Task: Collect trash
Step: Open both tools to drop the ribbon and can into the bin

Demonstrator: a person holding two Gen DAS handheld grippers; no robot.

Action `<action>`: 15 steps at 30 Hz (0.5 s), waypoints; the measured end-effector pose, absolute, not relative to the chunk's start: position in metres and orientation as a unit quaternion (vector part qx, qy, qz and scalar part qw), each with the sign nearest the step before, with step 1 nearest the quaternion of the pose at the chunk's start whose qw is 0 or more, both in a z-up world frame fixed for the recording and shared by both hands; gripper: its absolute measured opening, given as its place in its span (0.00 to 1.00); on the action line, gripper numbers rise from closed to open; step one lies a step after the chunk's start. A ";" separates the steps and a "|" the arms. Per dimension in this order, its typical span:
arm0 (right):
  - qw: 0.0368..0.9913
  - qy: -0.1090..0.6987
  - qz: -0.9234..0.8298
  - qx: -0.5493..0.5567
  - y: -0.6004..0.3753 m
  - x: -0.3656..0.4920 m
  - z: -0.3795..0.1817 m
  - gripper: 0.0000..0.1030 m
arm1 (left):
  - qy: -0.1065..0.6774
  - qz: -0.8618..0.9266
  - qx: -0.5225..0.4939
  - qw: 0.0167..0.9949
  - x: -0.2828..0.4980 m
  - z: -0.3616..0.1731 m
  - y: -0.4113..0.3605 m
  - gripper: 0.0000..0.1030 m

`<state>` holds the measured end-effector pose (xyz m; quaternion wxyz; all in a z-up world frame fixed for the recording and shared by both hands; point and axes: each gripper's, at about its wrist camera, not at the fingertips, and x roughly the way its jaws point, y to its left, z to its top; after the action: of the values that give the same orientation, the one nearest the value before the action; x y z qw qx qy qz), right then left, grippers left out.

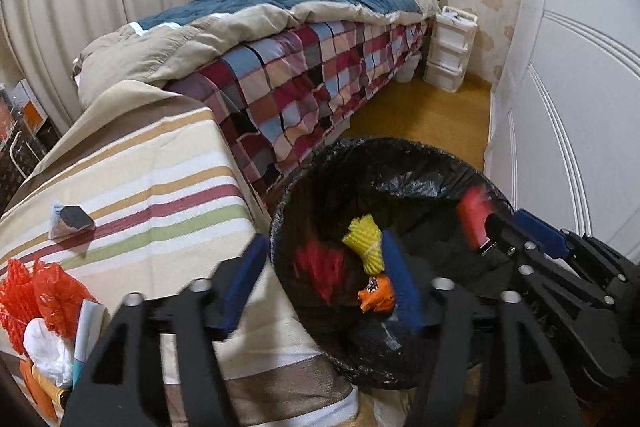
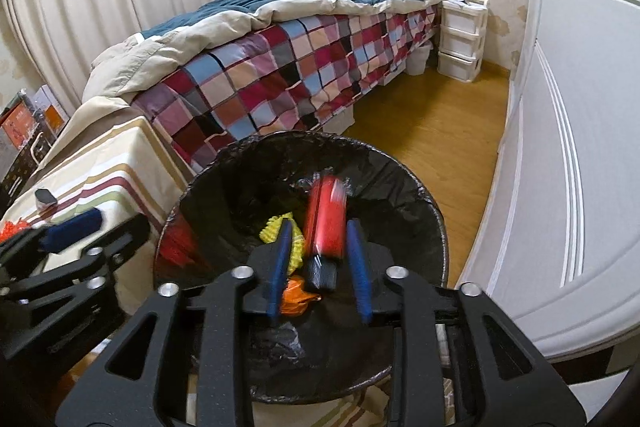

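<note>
Two grippers of mine hang over the trash bin (image 1: 420, 163), which fills the lower middle of both views with its black liner. At the lower left of the left wrist view, orange netting (image 1: 44, 291) and white crumpled plastic (image 1: 48, 351) lie on the striped cloth (image 1: 160, 187), with a small dark packet (image 1: 74, 219) farther up it. My left gripper (image 1: 324, 283) stands released, its blue pads wide apart with nothing pressed between them; one pad is over the cloth, the other over the bin. Inside the bin lie a red net (image 1: 320, 267), a yellow net (image 1: 366, 243) and an orange wrapper (image 1: 376, 299). In the right wrist view, my right gripper (image 2: 320, 267) is parted, and a blurred red-and-black item (image 2: 326, 227) sits between the pads without either visibly pressing it. The bed (image 2: 280, 67) runs across the upper middle.
</note>
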<state>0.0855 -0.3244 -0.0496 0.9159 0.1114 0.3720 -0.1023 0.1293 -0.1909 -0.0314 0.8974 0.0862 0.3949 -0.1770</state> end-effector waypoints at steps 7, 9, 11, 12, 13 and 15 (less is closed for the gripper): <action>0.916 0.369 -0.115 0.108 -0.321 0.076 -0.050 0.48 | 0.380 -0.165 0.087 0.906 0.122 -0.026 -0.184 0.75; 0.916 0.368 -0.118 0.110 -0.321 0.074 -0.048 0.50 | 0.377 -0.161 0.087 0.908 0.119 -0.024 -0.182 0.76; 0.916 0.367 -0.120 0.112 -0.319 0.072 -0.046 0.55 | 0.373 -0.157 0.087 0.910 0.116 -0.022 -0.178 0.76; 0.917 0.364 -0.121 0.112 -0.317 0.070 -0.044 0.56 | 0.371 -0.156 0.086 0.911 0.115 -0.021 -0.175 0.77; 0.917 0.362 -0.121 0.111 -0.315 0.067 -0.042 0.57 | 0.370 -0.154 0.085 0.912 0.113 -0.019 -0.173 0.77; 0.918 0.361 -0.119 0.111 -0.310 0.065 -0.040 0.58 | 0.365 -0.150 0.082 0.915 0.109 -0.015 -0.165 0.77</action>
<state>0.0645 -0.3100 -0.0396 0.9181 0.1115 0.3612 -0.1192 0.1092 -0.1654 -0.0153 0.9152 0.0817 0.3650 -0.1501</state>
